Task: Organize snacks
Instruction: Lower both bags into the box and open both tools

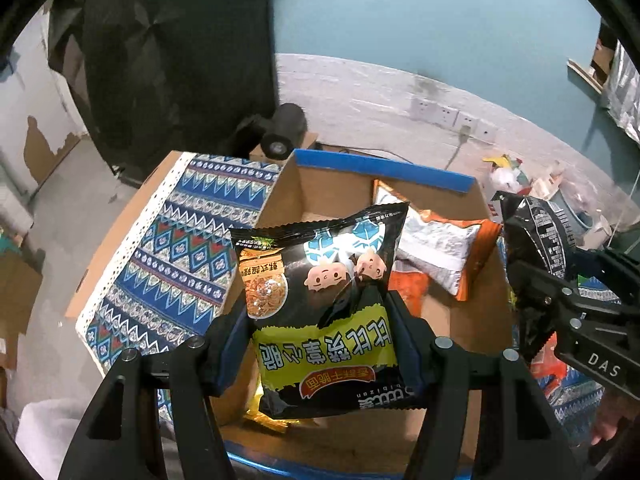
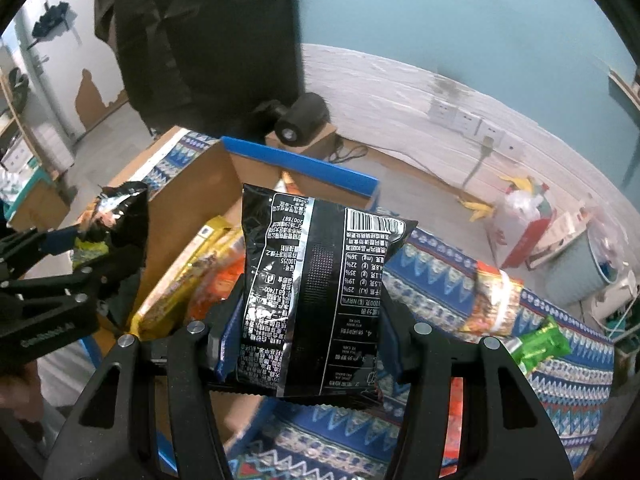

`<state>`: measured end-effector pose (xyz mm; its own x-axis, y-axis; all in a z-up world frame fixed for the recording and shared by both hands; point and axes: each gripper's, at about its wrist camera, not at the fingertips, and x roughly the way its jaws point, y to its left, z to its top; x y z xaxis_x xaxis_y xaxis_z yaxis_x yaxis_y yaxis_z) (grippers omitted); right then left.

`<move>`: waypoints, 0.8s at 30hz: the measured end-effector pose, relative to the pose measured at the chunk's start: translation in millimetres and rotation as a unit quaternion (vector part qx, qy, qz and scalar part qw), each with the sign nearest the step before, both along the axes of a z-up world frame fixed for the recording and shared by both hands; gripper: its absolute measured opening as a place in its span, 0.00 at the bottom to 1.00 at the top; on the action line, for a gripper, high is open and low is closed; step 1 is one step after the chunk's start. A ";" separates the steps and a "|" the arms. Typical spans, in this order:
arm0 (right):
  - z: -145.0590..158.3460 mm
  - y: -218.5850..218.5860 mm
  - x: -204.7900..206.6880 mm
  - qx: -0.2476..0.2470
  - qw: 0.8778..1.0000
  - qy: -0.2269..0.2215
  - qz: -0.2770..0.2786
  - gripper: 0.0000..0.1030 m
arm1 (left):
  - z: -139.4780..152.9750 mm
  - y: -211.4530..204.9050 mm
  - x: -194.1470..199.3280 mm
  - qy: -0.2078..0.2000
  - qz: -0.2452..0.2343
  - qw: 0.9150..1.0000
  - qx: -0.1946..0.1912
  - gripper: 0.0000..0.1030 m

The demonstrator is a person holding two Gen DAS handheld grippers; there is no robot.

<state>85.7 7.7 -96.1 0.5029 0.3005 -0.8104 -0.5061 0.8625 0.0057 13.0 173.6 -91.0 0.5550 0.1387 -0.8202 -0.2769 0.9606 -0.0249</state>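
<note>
My left gripper point(image 1: 320, 344) clamps black-yellow snack bag point(image 1: 320, 300) over cardboard box point(image 1: 400, 436); right gripper point(image 2: 308, 344) clamps second black bag point(image 2: 316, 292). Several packs already boxed; orange pack point(image 2: 492, 300), green pack point(image 2: 540, 344) left on cloth point(image 2: 432, 276).

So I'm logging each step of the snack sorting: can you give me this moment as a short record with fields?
left gripper: jaws closed on a black and yellow snack packet, printed front showing
right gripper: jaws closed on a black snack packet, barcode side showing
cardboard box: blue-edged, open, already holds orange and silver packets
left packet position: over the box
patterned cloth: a green packet and an orange packet lie on it
</note>
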 end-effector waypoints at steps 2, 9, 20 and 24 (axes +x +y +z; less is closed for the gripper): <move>-0.3 6.9 -0.9 0.002 1.000 0.002 0.005 0.54 | -1.9 2.9 -0.8 0.004 0.003 1.000 0.001 0.63; -2.8 25.0 -2.2 0.005 1.000 0.007 0.021 0.54 | -3.1 8.9 -3.0 0.018 0.019 1.000 0.016 0.64; -9.4 45.0 -2.3 0.019 0.998 0.034 0.051 0.54 | 7.2 19.8 -12.4 0.011 0.031 0.999 0.028 0.69; -12.6 49.3 -2.7 0.022 0.997 0.043 0.059 0.56 | 8.8 21.4 -13.2 0.010 0.034 0.999 0.027 0.69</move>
<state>82.9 57.0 -108.7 0.3908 0.3890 -0.8342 -0.6002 0.7948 0.0895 -0.3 194.9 -82.2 0.5265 0.2205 -0.8211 -0.3419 0.9391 0.0329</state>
